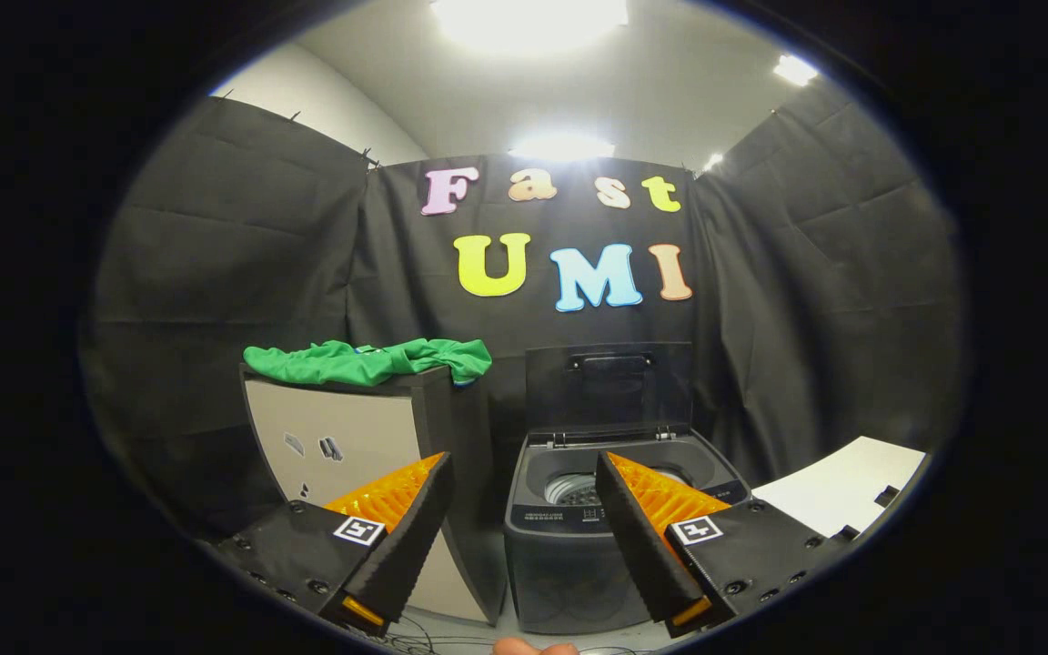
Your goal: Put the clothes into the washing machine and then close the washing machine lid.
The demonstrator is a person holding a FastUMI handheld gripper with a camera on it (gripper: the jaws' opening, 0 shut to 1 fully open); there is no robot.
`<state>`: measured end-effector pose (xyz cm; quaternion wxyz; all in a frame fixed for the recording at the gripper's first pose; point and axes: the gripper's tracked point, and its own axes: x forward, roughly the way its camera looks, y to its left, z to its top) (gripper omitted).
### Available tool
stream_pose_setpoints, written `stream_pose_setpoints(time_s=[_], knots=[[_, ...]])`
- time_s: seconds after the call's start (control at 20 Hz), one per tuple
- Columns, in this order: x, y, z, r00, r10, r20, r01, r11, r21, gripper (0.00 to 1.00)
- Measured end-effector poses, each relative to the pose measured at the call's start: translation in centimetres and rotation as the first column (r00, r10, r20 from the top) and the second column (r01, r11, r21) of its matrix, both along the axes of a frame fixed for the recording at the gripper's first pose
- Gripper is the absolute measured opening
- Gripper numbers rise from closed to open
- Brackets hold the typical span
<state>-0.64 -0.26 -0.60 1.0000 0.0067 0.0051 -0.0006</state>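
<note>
Black-draped booth | shirt (369, 361) on cabinet (351, 446), washer (579, 546) lid (609, 387) up | tongs (524, 496) open, empty | next: reach for shirt

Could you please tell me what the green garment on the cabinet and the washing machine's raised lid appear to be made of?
The crumpled green garment looks like soft matte fabric, judging by its folds. The dark upright washing machine lid looks like smooth tinted plastic, possibly glass. The open tongs hold nothing.

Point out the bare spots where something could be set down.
The white surface right of the washing machine is bare. The cabinet top is crowded: the green clothes cover most of it. The machine's drum is open under the raised lid. The gripper's fingers are open, holding nothing.
</note>
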Motion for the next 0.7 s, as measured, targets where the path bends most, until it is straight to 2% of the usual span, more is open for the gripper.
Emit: stream_pose_setpoints(time_s=[0.2, 0.4, 0.55, 0.7], knots=[[-0.1, 0.4, 0.4, 1.0, 0.029, 0.008, -0.029, 1.0, 0.011, 0.98], [-0.8, 2.8, 2.2, 0.984, 0.176, 0.001, -0.176, 0.984, 0.02, 0.98], [2.5, 4.1, 6.4, 0.979, 0.202, 0.009, -0.202, 0.979, -0.007, 0.98], [4.9, 7.4, 10.7, 0.968, 0.248, -0.017, -0.248, 0.968, 0.025, 0.98]])
